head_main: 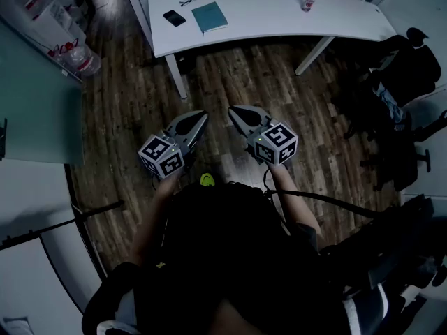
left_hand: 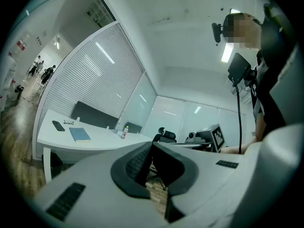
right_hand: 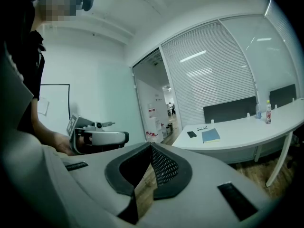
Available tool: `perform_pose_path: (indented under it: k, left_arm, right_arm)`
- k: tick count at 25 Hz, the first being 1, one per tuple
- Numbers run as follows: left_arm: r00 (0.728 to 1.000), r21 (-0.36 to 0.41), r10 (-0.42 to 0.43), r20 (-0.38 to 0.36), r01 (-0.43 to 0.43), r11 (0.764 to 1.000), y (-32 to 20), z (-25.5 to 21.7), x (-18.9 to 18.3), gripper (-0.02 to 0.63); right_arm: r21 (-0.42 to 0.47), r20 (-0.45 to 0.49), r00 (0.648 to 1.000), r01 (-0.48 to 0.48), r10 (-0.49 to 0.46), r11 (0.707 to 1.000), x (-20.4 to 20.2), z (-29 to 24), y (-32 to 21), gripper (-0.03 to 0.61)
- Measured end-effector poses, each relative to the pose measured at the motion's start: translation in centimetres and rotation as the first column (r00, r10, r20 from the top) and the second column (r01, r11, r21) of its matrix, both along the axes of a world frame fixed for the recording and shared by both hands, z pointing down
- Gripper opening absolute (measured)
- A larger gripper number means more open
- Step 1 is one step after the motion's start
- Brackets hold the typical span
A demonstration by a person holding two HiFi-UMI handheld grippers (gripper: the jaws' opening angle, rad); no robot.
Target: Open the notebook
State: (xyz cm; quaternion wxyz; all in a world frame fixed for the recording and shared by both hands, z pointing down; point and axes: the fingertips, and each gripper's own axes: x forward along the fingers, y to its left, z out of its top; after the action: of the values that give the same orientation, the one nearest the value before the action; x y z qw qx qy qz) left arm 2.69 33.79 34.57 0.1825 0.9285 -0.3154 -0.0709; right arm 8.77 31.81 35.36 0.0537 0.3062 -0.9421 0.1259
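No text readable anywhere. Notebook cover: nothing made out. Bottle label: too small, blurred.

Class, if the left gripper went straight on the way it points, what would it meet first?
The left gripper would likely meet the table edge, right of the notebook; depth is unclear.

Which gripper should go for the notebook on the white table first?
Left, narrowly. Both are shut, empty and far short of the white table; the left gripper lines up more directly with the closed teal notebook than the right gripper.
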Motion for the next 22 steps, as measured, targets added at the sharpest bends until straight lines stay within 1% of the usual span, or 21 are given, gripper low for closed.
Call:
perform_pose_path:
  k: [5,14,22]
  left_arm:
    - [1.0,-0.01,0.017,-0.013,-0.017,1.0,-0.3,0.2,-0.4,0.017]
    - [0.998,-0.013,0.057,-0.027,-0.057,0.998,-1.0,0.6,-1.8,0.017]
    - [0.998,-0.024,0.055,-0.032,-0.056,0.998,-1.6,1.1,-3.4,0.017]
  right_arm:
    - [-0.004,-0.02,1.0,-0.013,0.013,1.0,-0.7,0.3,-0.5,0.012]
    - [-0.014,-0.028,0.999,-0.034,0.033,0.999,-2.5,1.0,-1.1,0.012]
    - [-0.022,-0.037,0.998,-0.043,0.042,0.999,-3.7,1.2,-1.9,0.012]
